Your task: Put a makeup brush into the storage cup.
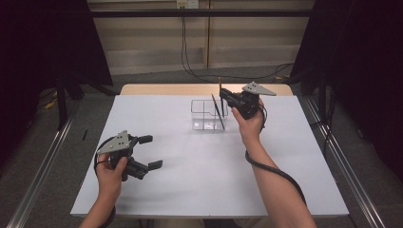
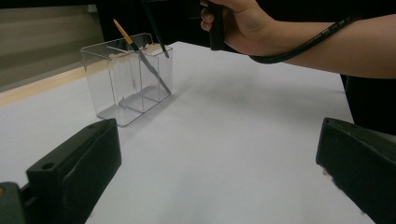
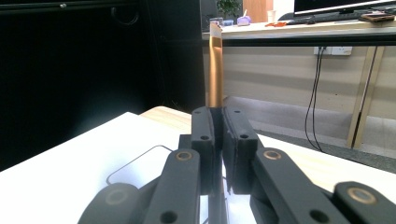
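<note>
On the white table, a clear organizer is seen centre frame. A pencil is clamped upright by the right gripper, directly above the organizer's right edge; the left gripper is held wide open, lower left.

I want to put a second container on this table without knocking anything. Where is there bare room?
The white tabletop is bare between the clear plastic divided organiser and the near edge, and along the left side beyond the open left gripper. It is crowded at the organiser's right, where the right gripper holds a brown-handled brush beside a leaning brush.
</note>
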{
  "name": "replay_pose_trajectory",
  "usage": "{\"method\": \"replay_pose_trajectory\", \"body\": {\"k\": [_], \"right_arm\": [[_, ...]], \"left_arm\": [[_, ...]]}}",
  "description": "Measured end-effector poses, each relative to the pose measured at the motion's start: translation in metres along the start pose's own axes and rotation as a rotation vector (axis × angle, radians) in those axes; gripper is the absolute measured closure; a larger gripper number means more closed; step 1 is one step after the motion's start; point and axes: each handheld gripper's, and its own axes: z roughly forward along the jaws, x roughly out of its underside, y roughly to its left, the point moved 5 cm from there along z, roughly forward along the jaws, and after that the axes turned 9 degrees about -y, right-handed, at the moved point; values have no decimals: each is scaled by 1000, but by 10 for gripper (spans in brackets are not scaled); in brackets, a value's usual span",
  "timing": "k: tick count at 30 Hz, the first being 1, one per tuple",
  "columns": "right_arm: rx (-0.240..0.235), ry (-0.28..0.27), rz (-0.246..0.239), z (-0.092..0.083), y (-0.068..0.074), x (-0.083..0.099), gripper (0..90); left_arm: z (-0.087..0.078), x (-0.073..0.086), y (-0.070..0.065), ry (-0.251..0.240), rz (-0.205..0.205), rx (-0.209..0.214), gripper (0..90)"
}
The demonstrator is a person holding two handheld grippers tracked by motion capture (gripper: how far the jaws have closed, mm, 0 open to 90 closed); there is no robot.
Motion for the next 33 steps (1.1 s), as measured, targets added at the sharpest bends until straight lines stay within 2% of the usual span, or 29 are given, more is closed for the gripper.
{"method": "replay_pose_trajectory", "body": {"k": [33], "right_arm": [[-1,8,-2,-5,-1,8,840]], "left_arm": [[0,0,0,3,2,-2,1]]}}
